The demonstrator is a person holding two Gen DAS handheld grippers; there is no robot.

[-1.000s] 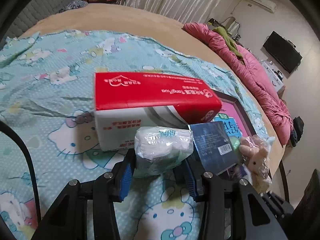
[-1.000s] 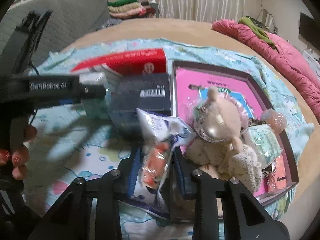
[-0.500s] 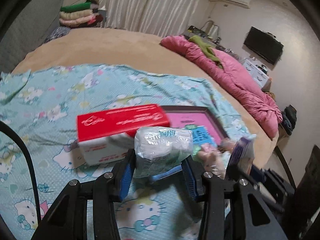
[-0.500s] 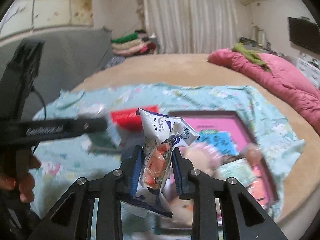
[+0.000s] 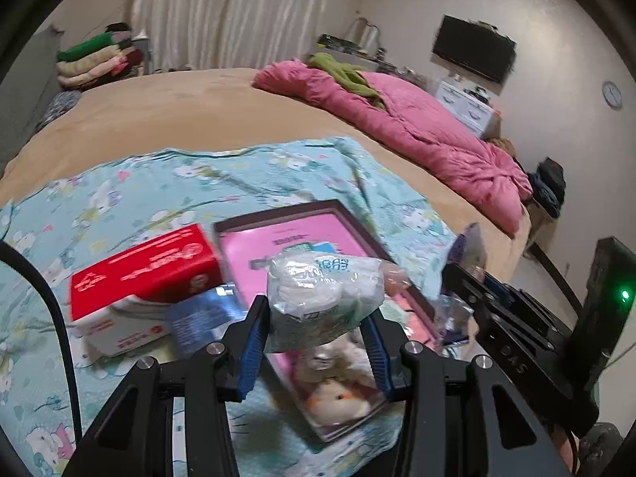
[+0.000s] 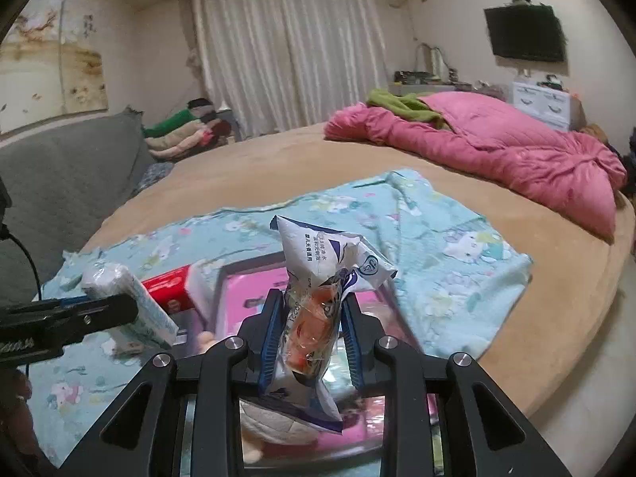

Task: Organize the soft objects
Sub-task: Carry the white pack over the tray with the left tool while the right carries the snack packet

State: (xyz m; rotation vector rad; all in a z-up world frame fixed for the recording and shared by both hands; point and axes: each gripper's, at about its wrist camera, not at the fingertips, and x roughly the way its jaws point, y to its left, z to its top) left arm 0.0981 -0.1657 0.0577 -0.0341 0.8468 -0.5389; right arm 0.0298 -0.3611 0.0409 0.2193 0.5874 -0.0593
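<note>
We are gripping a crinkly clear-wrapped tissue pack [image 5: 324,298] in our left gripper [image 5: 314,344] and a glossy blue-white pouch [image 6: 318,318] in our right gripper [image 6: 312,342]; both now hang higher above the pink tray [image 5: 286,234] below than before.

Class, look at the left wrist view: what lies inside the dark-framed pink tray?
Inside the dark-framed pink tray a cream plush toy lies at the near end. The clear white tissue pack held in the left tongs covers the tray's middle, so anything there is hidden.

Dim warm indoor light, motion blur low down, fisheye bending, dark vignetted corners
</note>
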